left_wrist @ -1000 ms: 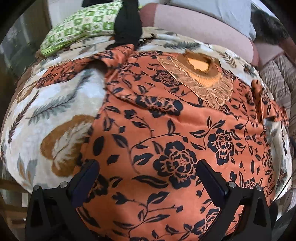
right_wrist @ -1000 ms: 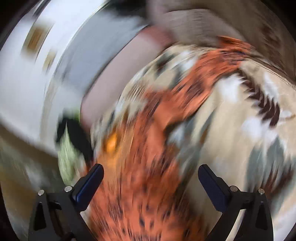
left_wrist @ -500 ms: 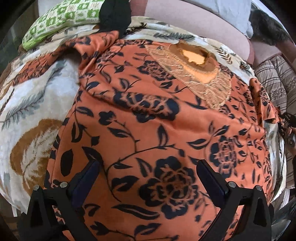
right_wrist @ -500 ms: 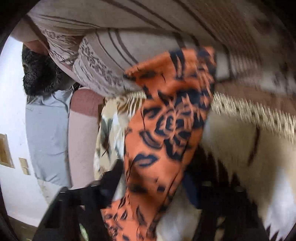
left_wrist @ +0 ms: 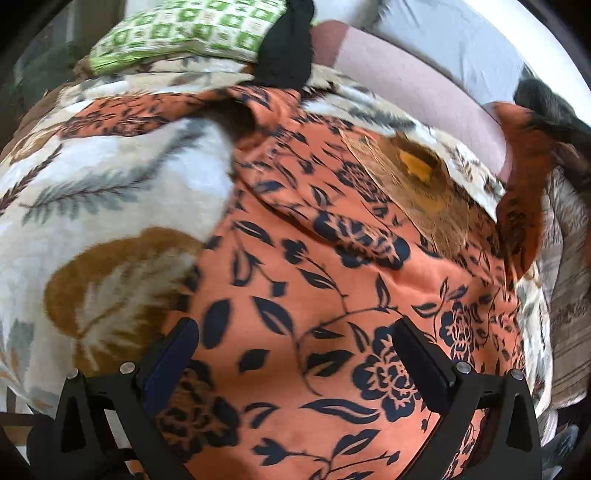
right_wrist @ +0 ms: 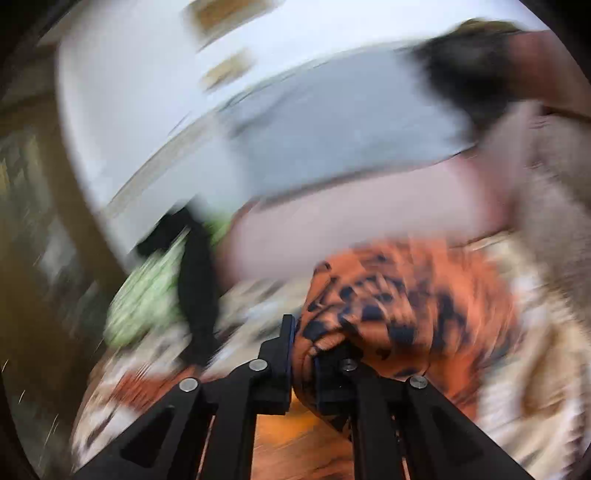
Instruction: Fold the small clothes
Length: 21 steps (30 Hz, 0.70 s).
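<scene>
An orange garment with a black flower print lies spread on the leaf-patterned blanket, its embroidered neckline at the far side. My left gripper is open and hovers just above the garment's near hem. My right gripper is shut on the garment's right sleeve and holds it lifted; that raised sleeve shows at the right in the left wrist view. The right wrist view is blurred by motion.
A green checked pillow and a black cloth lie at the far edge of the bed. A pink cushion and a grey pillow sit behind. A striped blanket lies on the right.
My right gripper has closed on the right sleeve and lifted it, swinging over the garment. My left gripper has drifted slightly left, still open above the hem.
</scene>
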Each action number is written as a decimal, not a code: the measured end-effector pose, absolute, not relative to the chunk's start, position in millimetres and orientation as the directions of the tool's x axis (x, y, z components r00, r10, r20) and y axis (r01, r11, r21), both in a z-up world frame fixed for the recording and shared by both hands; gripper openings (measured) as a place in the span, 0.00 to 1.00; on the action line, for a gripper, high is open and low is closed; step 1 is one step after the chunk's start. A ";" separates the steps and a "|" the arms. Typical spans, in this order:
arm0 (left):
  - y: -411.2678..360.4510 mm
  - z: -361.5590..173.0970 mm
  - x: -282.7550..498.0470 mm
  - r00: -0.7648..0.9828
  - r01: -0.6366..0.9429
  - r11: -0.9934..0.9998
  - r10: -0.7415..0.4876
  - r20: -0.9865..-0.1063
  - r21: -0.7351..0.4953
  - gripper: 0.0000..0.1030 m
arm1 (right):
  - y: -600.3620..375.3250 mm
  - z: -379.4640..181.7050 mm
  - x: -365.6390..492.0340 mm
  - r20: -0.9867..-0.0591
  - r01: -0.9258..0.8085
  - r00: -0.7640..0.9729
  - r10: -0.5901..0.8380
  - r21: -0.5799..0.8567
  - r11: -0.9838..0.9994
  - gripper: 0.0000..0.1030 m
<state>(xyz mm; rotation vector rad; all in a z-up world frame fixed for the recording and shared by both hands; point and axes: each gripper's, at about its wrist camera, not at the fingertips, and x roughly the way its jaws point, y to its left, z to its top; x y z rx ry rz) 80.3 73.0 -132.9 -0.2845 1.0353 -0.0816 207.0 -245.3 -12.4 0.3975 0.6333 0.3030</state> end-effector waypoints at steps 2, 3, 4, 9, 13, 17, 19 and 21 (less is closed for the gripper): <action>87.6 -129.7 78.2 0.526 -0.100 0.950 -0.202 -0.826 -0.297 1.00 | -196.5 -53.5 220.2 -0.576 -0.213 0.668 0.472 0.461 0.862 0.99; 95.7 -127.5 77.1 0.537 -0.115 0.944 -0.203 -0.819 -0.310 1.00 | -180.7 -75.3 227.5 -0.616 -0.227 0.617 0.490 0.457 0.860 1.00; 102.3 -125.2 76.0 0.547 -0.127 0.939 -0.203 -0.812 -0.320 1.00 | -171.6 -94.4 228.5 -0.648 -0.227 0.576 0.499 0.459 0.859 1.00; 96.8 -114.8 91.6 0.578 -0.097 0.953 -0.182 -0.795 -0.288 1.00 | -231.9 -130.2 196.3 -0.667 -0.065 0.603 0.437 0.505 0.861 1.00; 69.5 -98.9 124.3 0.597 -0.006 0.962 -0.214 -0.773 -0.271 1.00 | -300.7 -137.8 186.0 -0.650 0.085 0.650 0.394 0.577 0.812 1.00; 48.9 -87.3 162.9 0.622 0.014 0.967 -0.208 -0.755 -0.255 1.00 | -345.0 -156.7 174.9 -0.535 0.116 0.654 0.535 0.770 0.628 1.00; 35.8 -86.7 182.0 0.626 0.032 0.971 -0.206 -0.752 -0.238 1.00 | -350.7 -166.5 174.0 -0.444 0.082 0.647 0.620 0.849 0.522 1.00; 22.4 -91.3 199.7 0.616 0.057 0.975 -0.203 -0.761 -0.214 1.00 | -356.1 -177.0 184.5 -0.374 0.053 0.607 0.702 0.900 0.433 1.00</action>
